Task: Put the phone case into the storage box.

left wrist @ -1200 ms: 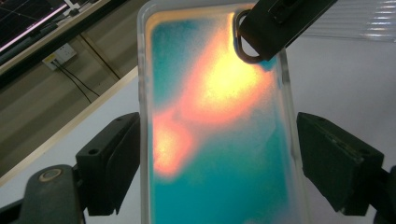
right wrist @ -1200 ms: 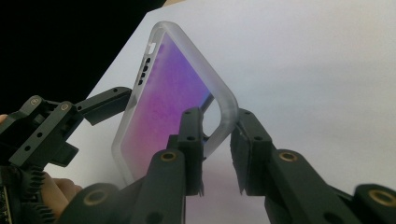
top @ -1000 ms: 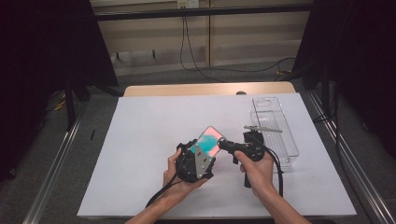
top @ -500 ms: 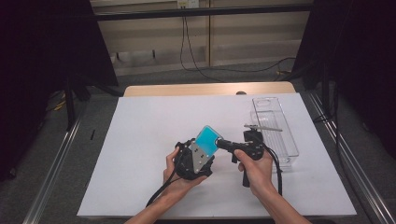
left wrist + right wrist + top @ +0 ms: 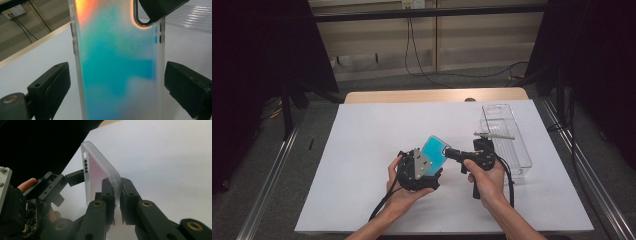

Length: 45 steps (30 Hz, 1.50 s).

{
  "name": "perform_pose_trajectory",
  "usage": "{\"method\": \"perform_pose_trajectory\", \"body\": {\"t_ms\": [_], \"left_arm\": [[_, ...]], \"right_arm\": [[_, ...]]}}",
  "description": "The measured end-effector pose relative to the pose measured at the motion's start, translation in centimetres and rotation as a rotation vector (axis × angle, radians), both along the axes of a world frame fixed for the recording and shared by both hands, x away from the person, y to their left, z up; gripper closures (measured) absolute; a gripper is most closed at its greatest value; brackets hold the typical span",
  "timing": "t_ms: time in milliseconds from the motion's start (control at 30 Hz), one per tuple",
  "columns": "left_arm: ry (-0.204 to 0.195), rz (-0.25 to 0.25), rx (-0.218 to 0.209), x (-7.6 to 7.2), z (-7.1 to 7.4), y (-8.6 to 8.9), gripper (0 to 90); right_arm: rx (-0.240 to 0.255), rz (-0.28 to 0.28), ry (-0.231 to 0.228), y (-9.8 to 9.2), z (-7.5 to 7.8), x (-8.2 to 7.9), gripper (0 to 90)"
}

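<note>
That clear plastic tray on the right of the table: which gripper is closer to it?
Right. The right gripper sits just left of the clear tray, holding the phone case. The left gripper is farther left, beyond the case.

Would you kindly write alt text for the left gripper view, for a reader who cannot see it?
A translucent phone case with a teal-to-orange sheen stands upright between the left gripper's open black jaws, which have just been opening and show gaps on both sides. The right gripper pinches the case's top corner by the camera cutout, above a white table.
</note>
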<state>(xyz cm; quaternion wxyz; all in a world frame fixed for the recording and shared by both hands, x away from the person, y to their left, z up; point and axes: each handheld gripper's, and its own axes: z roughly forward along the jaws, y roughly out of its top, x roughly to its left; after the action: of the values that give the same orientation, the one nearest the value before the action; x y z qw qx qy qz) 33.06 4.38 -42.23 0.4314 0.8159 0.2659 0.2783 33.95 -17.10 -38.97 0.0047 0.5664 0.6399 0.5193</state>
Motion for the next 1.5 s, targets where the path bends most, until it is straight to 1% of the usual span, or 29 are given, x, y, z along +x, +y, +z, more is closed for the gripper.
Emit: {"method": "perform_pose_trajectory", "body": {"t_ms": [67,200,233,300,333,433,533,767,1000,1133,1200,1233,1300,1367,1467,1500], "left_arm": [[0.019,-0.003,-0.011,0.0,0.2,0.1,7.1],[0.049,-0.009,-0.063,0.1,0.6,0.6,5.3],[0.050,-0.011,-0.073,0.1,0.7,0.7,4.6],[0.039,0.000,-0.083,0.2,0.9,0.9,4.4],[0.040,-0.001,-0.082,0.2,1.0,1.0,4.4],[0.052,-0.002,-0.108,0.3,1.3,1.4,4.2],[0.049,-0.006,-0.104,0.3,1.5,1.8,3.4],[0.092,-0.012,-0.170,0.6,1.9,3.1,2.8],[0.082,0.013,-0.179,0.9,2.1,4.2,2.9],[0.089,0.025,-0.182,1.1,2.1,4.8,2.9],[0.082,0.042,-0.178,1.1,2.1,5.2,2.9],[0.073,0.047,-0.183,1.1,2.1,5.4,2.9],[0.064,0.054,-0.184,1.1,2.2,5.9,2.9],[0.059,0.071,-0.192,1.0,2.4,6.6,3.6],[0.054,0.080,-0.216,0.8,2.4,7.8,3.9],[0.053,0.084,-0.215,0.8,2.4,8.3,4.0]], "right_arm": [[0.001,-0.001,-0.002,-0.1,0.1,0.0,82.9],[-0.002,-0.004,-0.007,-0.3,0.2,0.1,83.0],[-0.004,-0.004,-0.009,-0.3,0.2,0.1,83.0],[-0.003,-0.006,-0.013,-0.5,0.2,0.1,83.0],[-0.001,-0.008,-0.015,-0.5,0.3,0.2,83.0],[0.000,-0.012,-0.022,-0.7,0.5,0.2,83.0],[0.005,-0.017,-0.035,-1.0,0.8,0.2,83.0],[-0.007,-0.026,-0.073,-1.7,1.2,0.2,83.1],[-0.035,-0.042,-0.121,-2.3,1.6,0.2,83.1],[-0.054,-0.052,-0.149,-2.6,2.0,0.2,83.2],[-0.067,-0.058,-0.163,-2.8,2.2,0.2,83.2],[-0.073,-0.058,-0.168,-2.9,2.3,0.1,83.3],[-0.089,-0.062,-0.183,-3.1,2.5,0.2,83.3],[-0.089,-0.076,-0.184,-3.4,2.6,0.2,83.3],[-0.094,-0.090,-0.190,-3.9,2.7,0.3,83.3],[-0.095,-0.094,-0.192,-4.1,2.7,0.4,83.3]]}}
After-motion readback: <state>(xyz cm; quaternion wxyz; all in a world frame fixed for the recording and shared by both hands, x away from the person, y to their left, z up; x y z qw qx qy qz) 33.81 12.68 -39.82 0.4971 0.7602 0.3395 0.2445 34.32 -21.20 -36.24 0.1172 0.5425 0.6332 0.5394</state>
